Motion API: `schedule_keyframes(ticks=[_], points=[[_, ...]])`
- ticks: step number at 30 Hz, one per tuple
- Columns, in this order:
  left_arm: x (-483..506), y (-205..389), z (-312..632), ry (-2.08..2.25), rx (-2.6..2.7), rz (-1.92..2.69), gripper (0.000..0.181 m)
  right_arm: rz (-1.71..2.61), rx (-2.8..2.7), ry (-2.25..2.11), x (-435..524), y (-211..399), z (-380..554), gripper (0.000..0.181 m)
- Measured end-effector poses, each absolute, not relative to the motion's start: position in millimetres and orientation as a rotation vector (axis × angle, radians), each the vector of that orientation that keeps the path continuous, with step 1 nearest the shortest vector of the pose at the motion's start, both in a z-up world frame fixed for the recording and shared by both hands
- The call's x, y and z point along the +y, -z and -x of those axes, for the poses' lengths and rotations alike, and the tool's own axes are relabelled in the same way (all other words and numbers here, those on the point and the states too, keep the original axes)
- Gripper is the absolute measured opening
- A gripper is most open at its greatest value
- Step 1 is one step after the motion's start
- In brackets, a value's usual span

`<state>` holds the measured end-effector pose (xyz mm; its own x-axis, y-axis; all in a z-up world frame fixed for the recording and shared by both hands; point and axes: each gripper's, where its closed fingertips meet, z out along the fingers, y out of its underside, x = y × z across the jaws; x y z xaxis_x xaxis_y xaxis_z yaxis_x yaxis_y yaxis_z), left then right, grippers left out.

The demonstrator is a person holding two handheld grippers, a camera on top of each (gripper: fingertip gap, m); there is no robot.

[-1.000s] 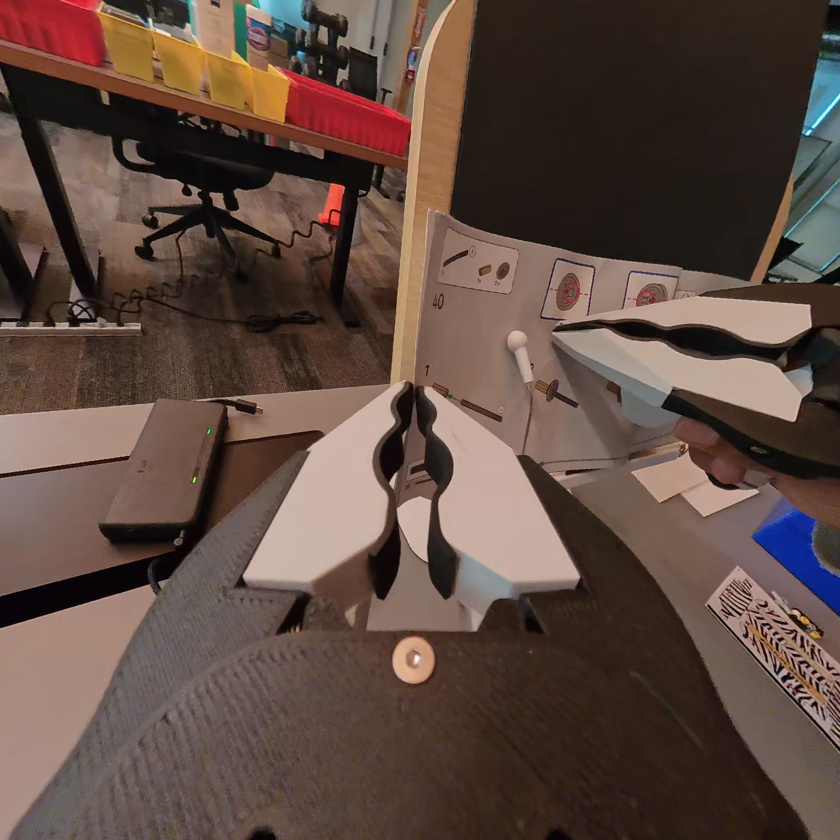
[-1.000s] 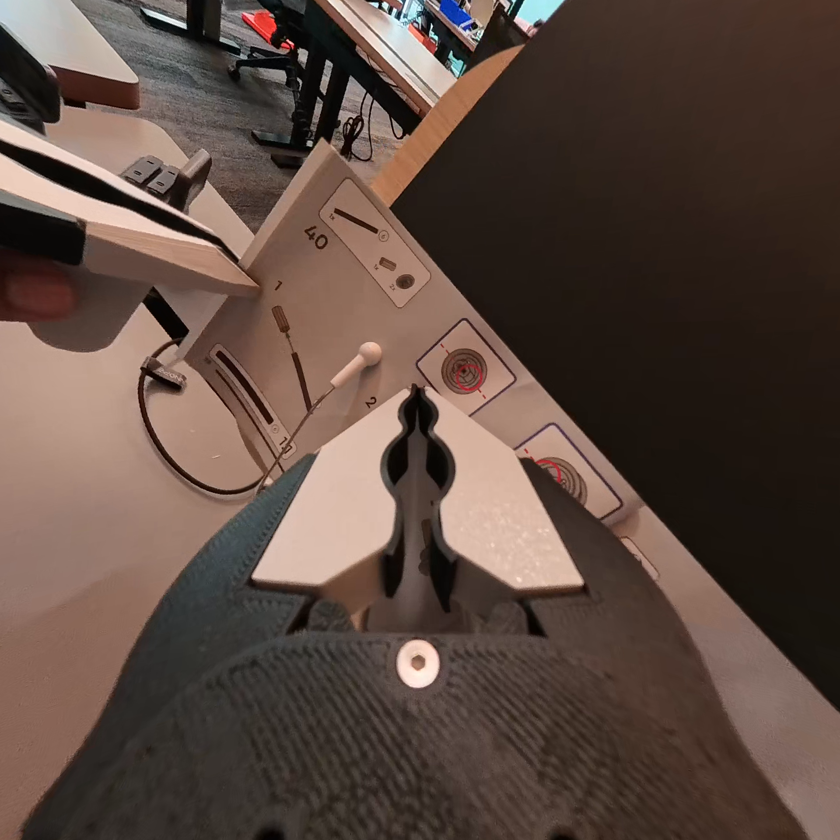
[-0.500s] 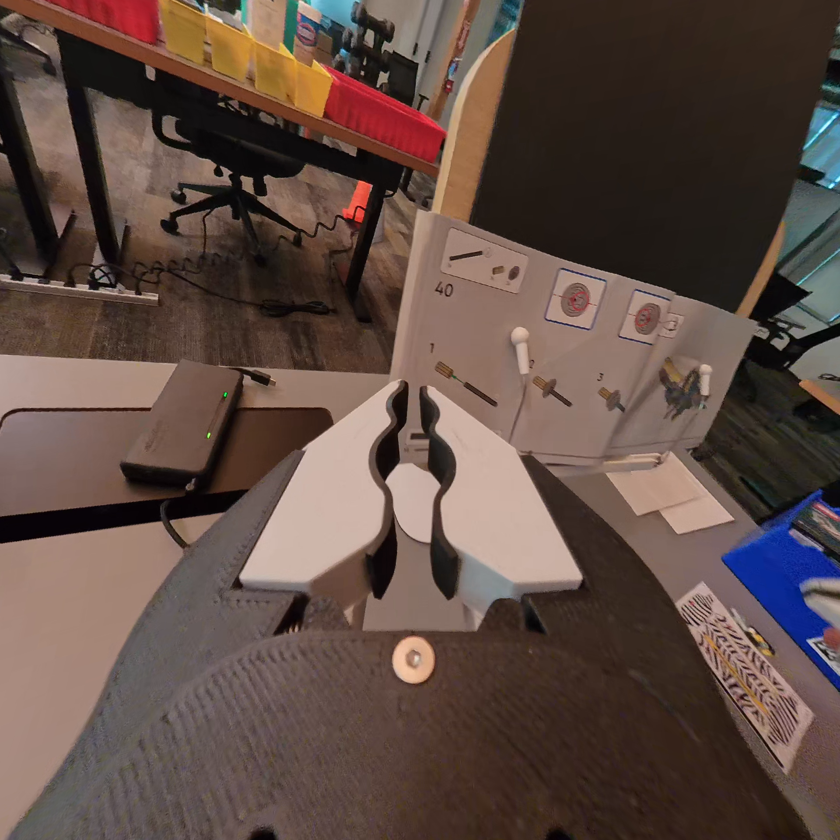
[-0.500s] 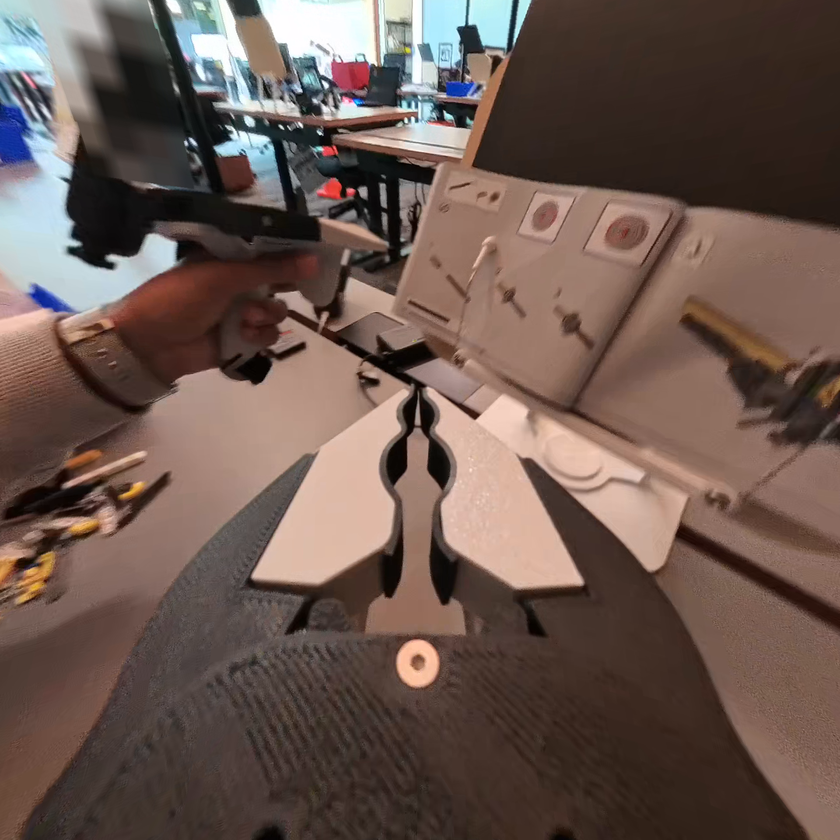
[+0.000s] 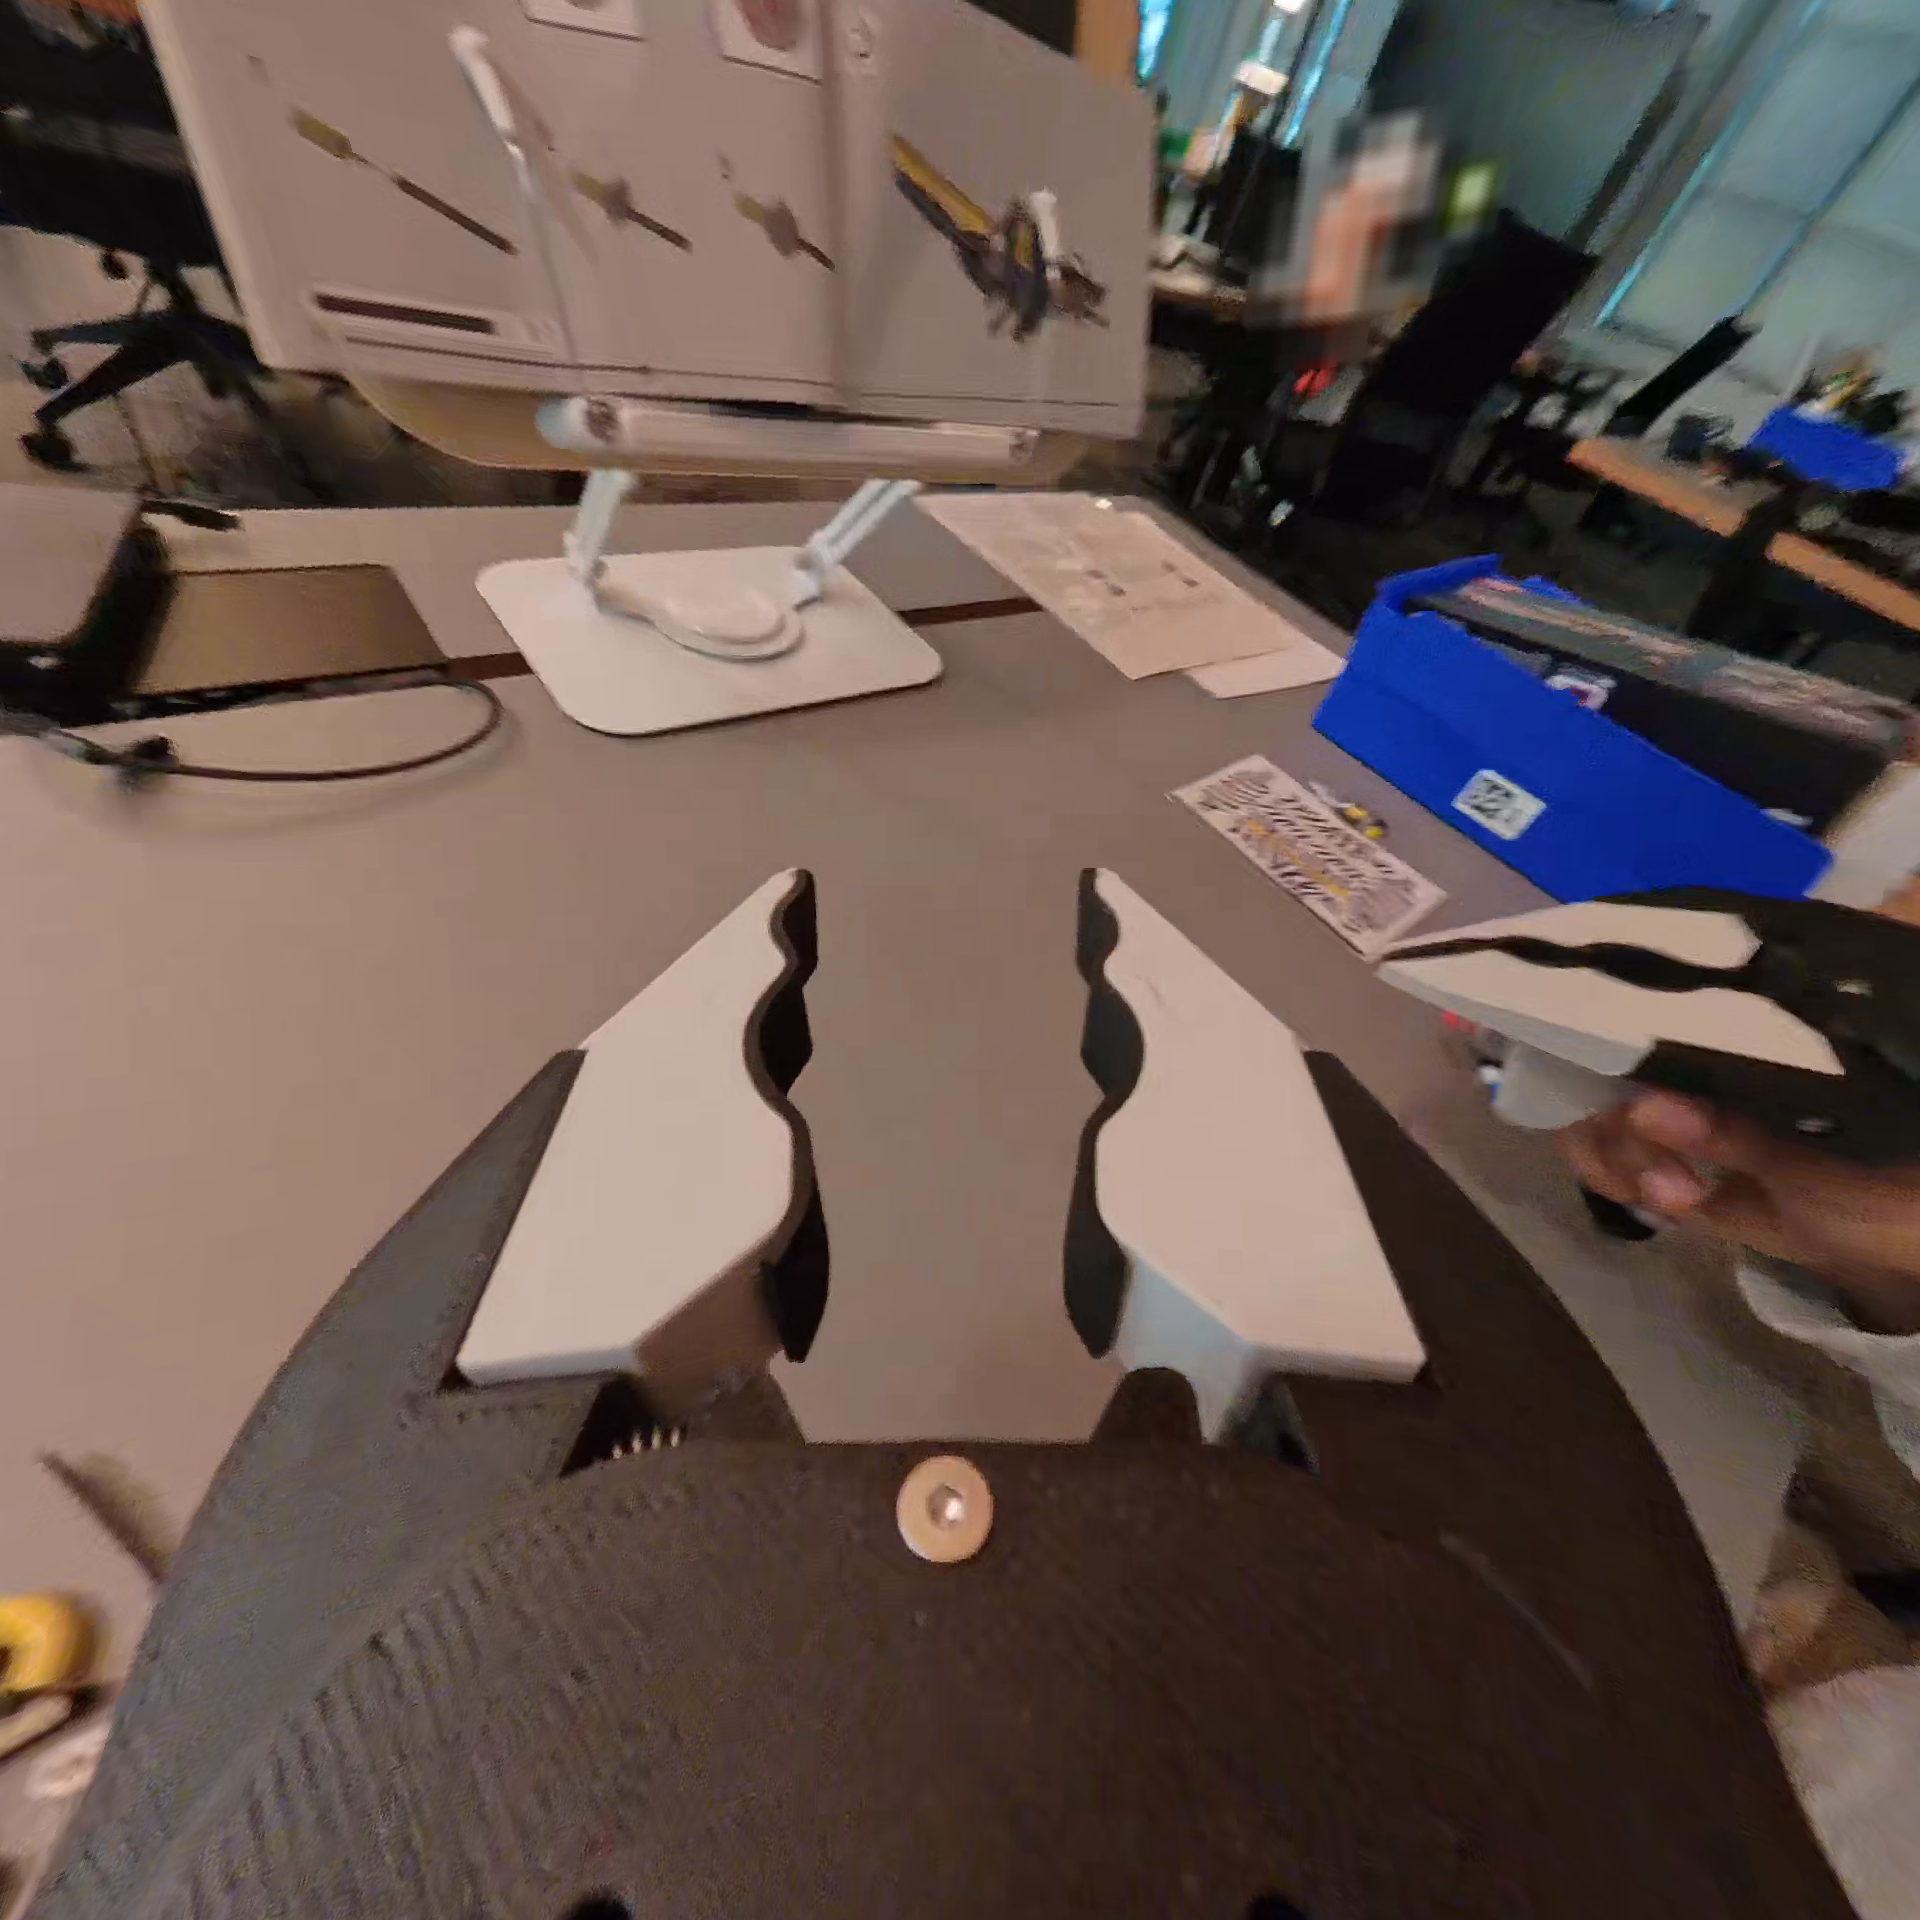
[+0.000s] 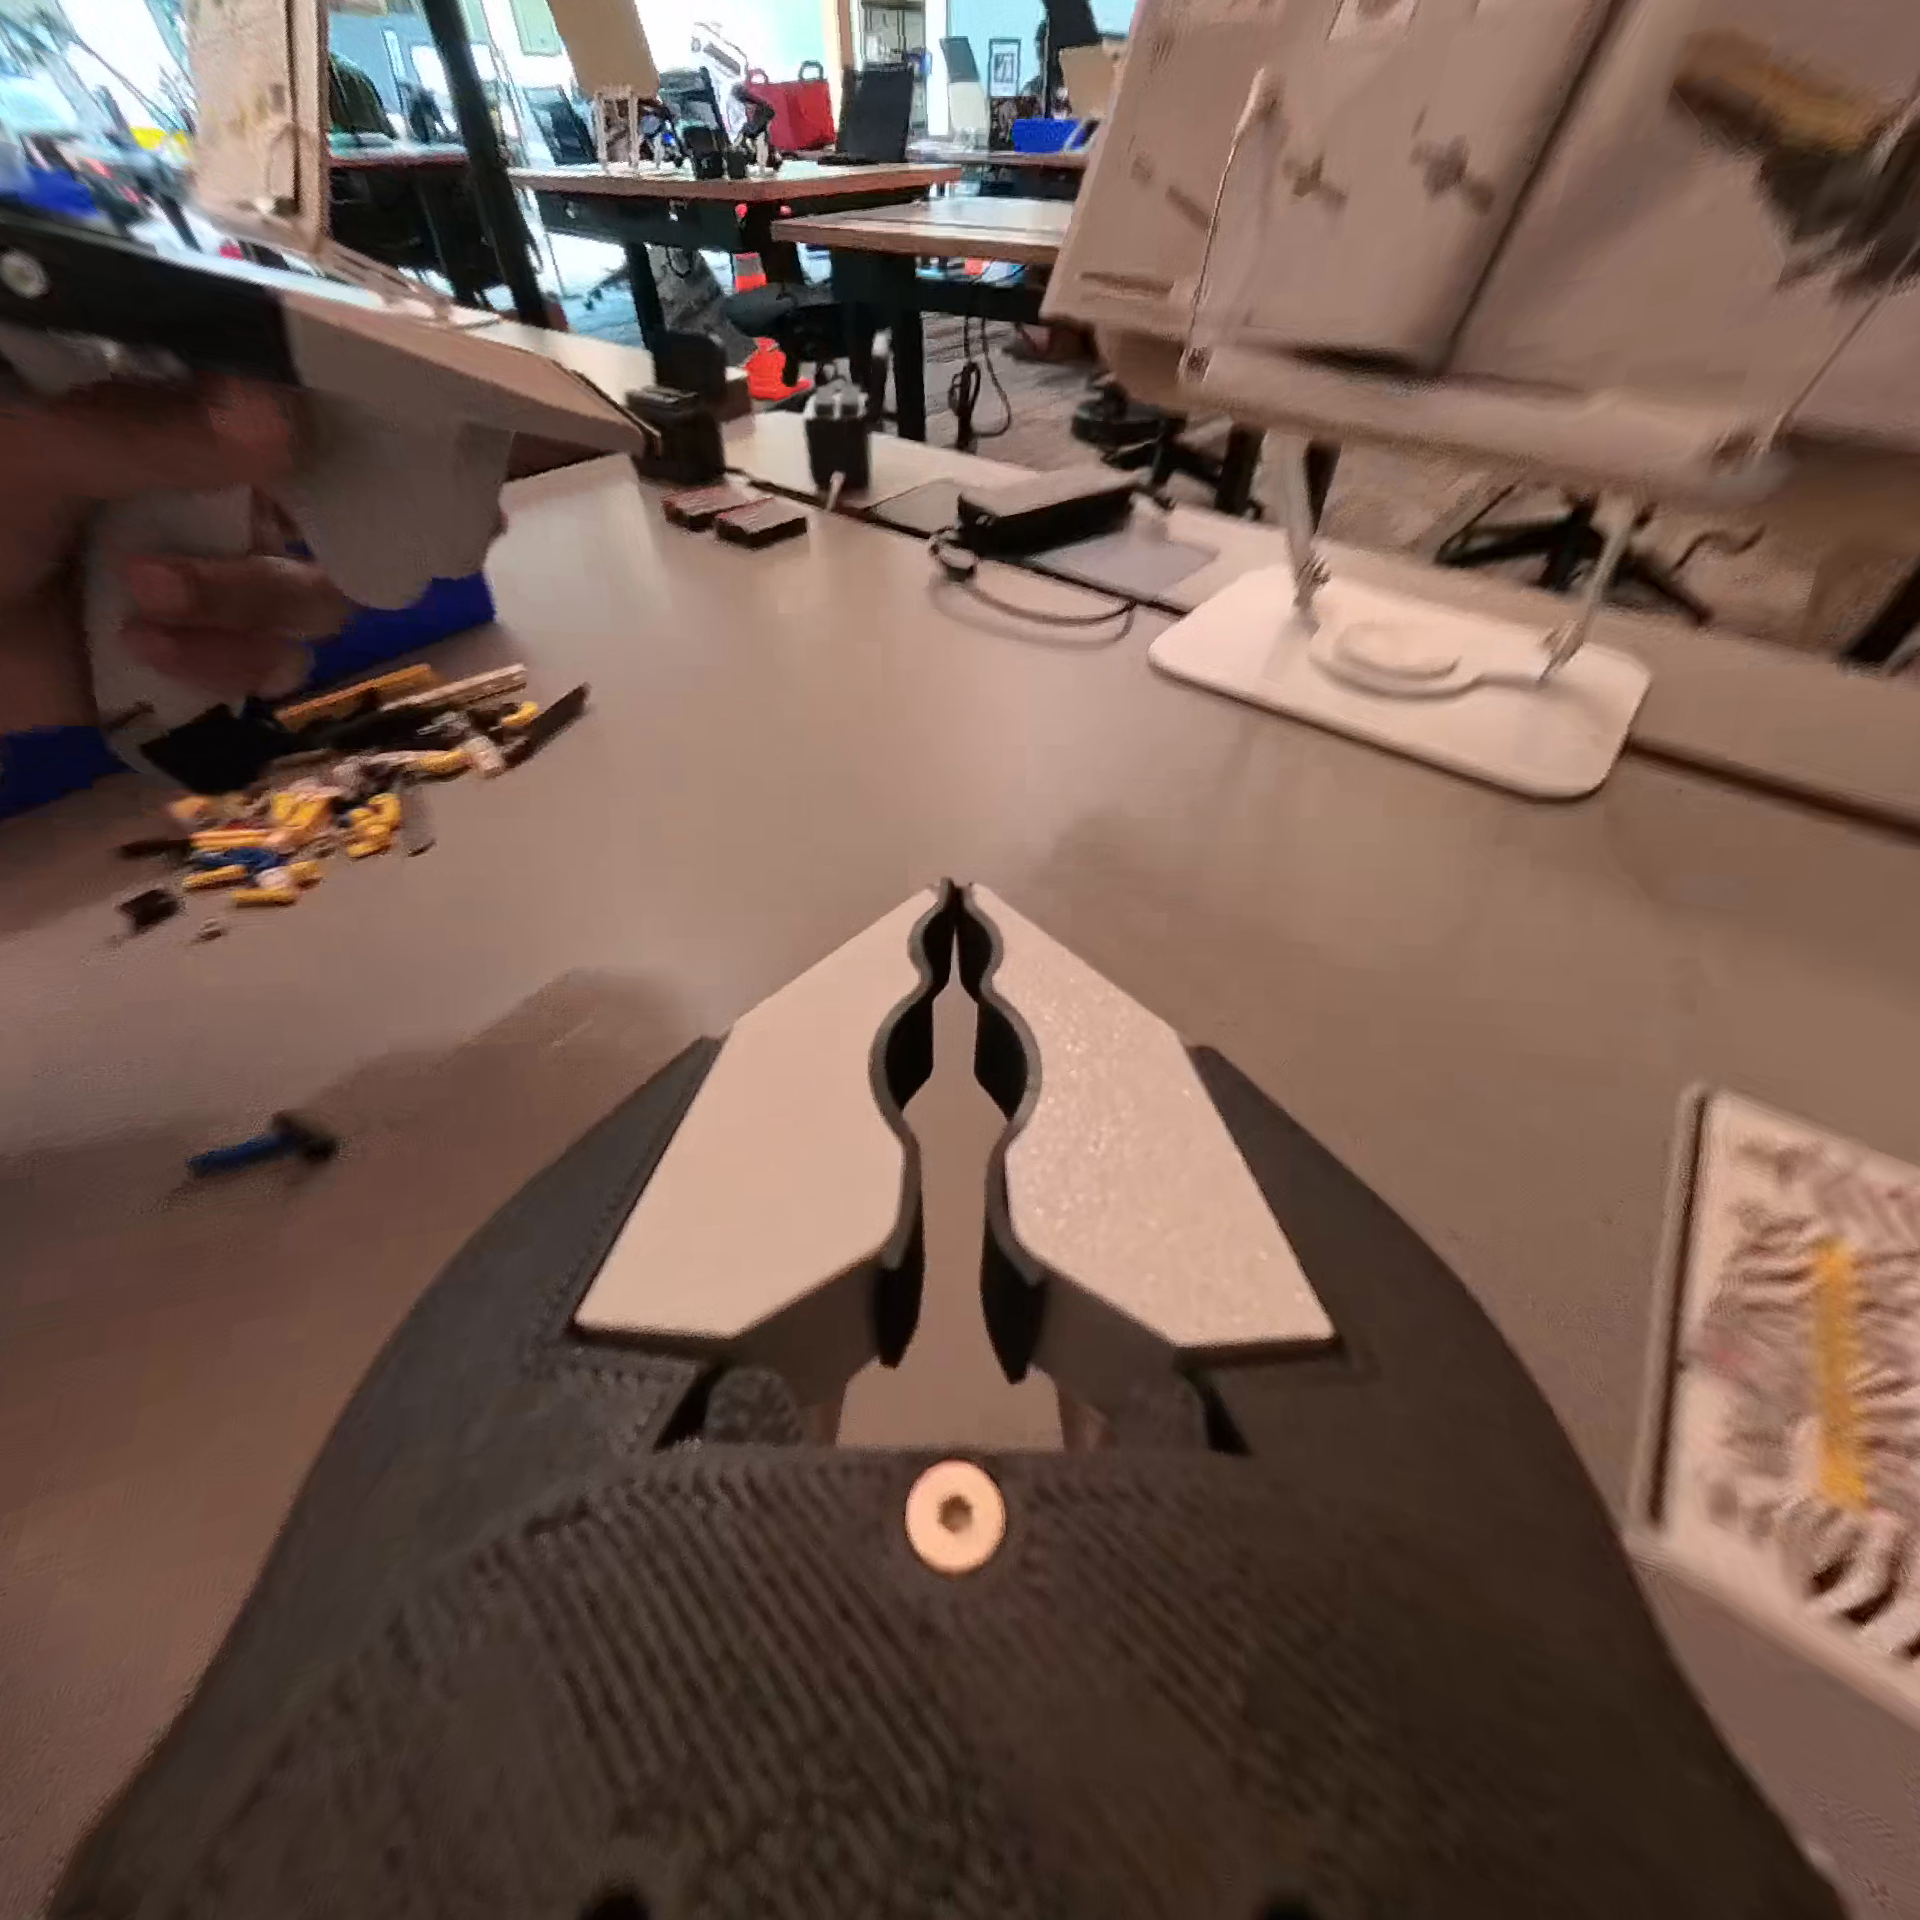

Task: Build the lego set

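My left gripper (image 5: 943,894) is open and empty above the grey table (image 5: 312,987). My right gripper (image 6: 958,896) is shut and empty, low over the table; it also shows at the right of the left wrist view (image 5: 1397,951). A pile of loose yellow, black and blue lego pieces (image 6: 332,779) lies at the left in the right wrist view, under the left gripper (image 6: 623,431). One small blue and black piece (image 6: 260,1146) lies apart, nearer me. The open instruction booklet (image 5: 644,197) rests on a white stand (image 5: 707,644) at the back.
A sticker sheet (image 5: 1309,868) lies right of centre, also in the right wrist view (image 6: 1808,1382). A blue bin (image 5: 1558,769) holds a box at the right. Papers (image 5: 1122,592) lie behind it. A dark power brick (image 6: 1039,509) and cable (image 5: 312,769) sit at the back left.
Both grippers dropped from the booklet toward the table. My left gripper opened. The right gripper stayed shut and moved to the right side of the left gripper.
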<state>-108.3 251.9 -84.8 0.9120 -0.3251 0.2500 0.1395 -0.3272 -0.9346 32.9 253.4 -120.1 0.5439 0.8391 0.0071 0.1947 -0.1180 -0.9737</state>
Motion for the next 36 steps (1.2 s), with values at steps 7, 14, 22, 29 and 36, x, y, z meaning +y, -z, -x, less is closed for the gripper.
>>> schedule_keyframes(ticks=[7,14,22,29,36], points=[[181.7,99.1,95.1,0.717,-0.082,1.541,0.038,1.654,-0.678,-0.77,222.0,131.3,-60.0,0.0],[171.1,113.2,113.8,0.629,-0.038,1.548,0.036,1.783,-0.812,-0.934,208.1,156.9,-54.5,0.0],[155.6,95.7,140.4,0.703,-0.09,1.421,0.04,1.804,-0.736,-1.08,221.2,158.8,-53.0,0.0],[164.0,101.2,149.4,0.717,-0.114,1.422,0.04,1.768,-0.823,-1.038,229.6,164.1,-48.9,0.0],[173.7,101.5,149.5,0.714,-0.104,1.434,0.039,1.78,-0.793,-1.183,234.7,155.0,-44.9,0.0]])
